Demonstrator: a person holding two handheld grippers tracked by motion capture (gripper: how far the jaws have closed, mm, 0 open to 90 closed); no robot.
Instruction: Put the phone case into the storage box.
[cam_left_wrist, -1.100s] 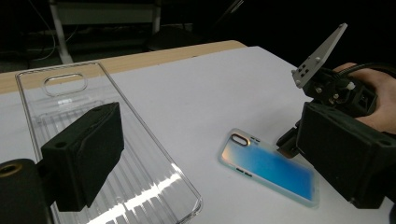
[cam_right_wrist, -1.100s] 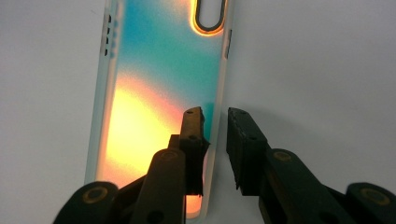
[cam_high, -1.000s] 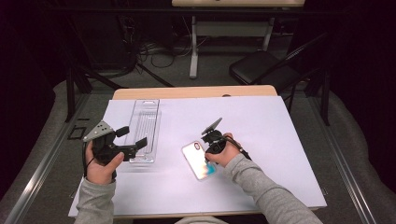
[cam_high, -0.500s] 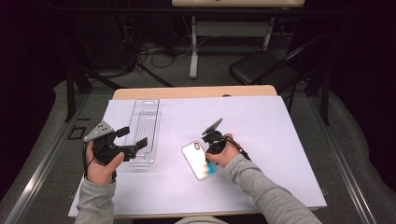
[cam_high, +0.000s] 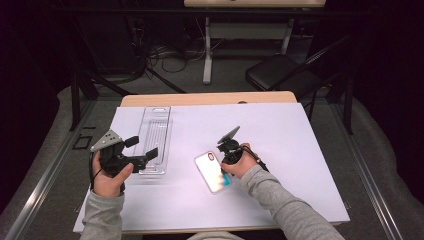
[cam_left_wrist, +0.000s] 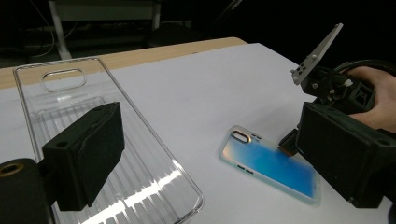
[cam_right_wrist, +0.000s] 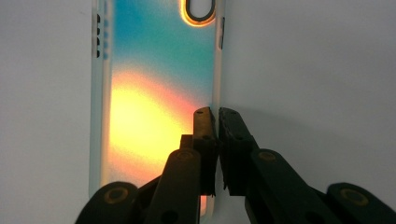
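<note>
– What surrounds the tabletop (cam_high: 280, 125)?
– Grey floor (cam_high: 190, 82), dark walls, a black chair (cam_high: 280, 75) behind on the right.
– And farther back?
– A white table leg (cam_high: 207, 55) with tangled cables (cam_high: 160, 55) beside it, possibly power leads; it's dim.

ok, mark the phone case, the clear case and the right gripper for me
phone case (cam_high: 212, 171), high view, middle of its iridescent back.
clear case (cam_left_wrist: 70, 95), left gripper view, ribbed inner face below the camera cutout.
right gripper (cam_right_wrist: 217, 114), right gripper view, between the tips of its jaws, closed on the phone case's edge.
</note>
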